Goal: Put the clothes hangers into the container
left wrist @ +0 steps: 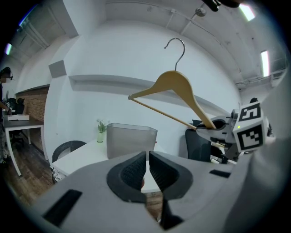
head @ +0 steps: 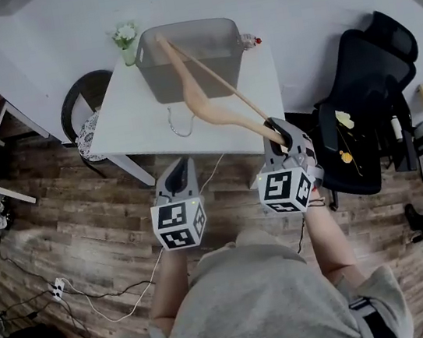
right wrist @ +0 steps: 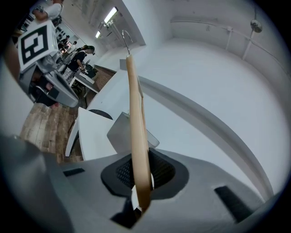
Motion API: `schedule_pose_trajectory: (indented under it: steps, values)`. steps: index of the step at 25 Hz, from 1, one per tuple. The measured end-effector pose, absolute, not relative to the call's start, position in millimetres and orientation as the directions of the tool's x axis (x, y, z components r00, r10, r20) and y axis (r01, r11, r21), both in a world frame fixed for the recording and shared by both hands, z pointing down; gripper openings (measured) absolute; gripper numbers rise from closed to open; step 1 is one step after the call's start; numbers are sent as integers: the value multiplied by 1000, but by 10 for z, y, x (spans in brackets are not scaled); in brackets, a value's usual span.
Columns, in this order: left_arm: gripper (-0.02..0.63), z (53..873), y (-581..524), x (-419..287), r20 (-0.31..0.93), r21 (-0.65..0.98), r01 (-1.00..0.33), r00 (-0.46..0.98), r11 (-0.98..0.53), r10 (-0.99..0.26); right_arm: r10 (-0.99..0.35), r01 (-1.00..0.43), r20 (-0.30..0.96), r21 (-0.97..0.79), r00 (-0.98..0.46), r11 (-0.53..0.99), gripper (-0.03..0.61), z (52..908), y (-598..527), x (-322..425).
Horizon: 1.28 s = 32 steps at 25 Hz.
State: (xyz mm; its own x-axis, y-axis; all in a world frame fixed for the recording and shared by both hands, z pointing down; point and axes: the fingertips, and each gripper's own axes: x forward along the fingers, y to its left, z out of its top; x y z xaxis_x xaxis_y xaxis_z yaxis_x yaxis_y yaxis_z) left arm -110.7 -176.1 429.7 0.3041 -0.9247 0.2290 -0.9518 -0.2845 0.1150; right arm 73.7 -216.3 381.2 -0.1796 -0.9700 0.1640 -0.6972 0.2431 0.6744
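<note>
A wooden clothes hanger [head: 208, 94] with a metal hook [head: 180, 126] hangs in the air over the white table [head: 129, 121], one end clamped in my right gripper [head: 278, 132]. In the right gripper view the hanger [right wrist: 136, 136] rises straight up from between the pads. The left gripper view shows the same hanger [left wrist: 175, 86] high at the right, hook up. A grey container [head: 191, 57] stands at the table's far edge, seen too as the grey container [left wrist: 131, 139] ahead. My left gripper [head: 182, 167] hovers at the table's near edge, jaws together and empty.
A small vase of white flowers [head: 126, 41] stands left of the container. A dark round chair [head: 84, 104] sits at the table's left, a black office chair [head: 368, 109] at the right. Cables and a power strip [head: 56, 290] lie on the wooden floor.
</note>
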Motion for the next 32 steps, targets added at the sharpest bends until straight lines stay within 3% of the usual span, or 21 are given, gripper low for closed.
schedule_pose_trajectory:
  steps: [21, 32]
  values:
    - [21, 4327, -2870, -1331, 239, 133, -958, 281, -255, -930, -940, -540, 287, 770, -185, 341, 37, 3724, -3682, 743]
    - [21, 4229, -3512, -1428, 231, 131, -962, 266, -241, -936, -897, -373, 402, 816, -183, 442, 37, 3789, -4477, 684]
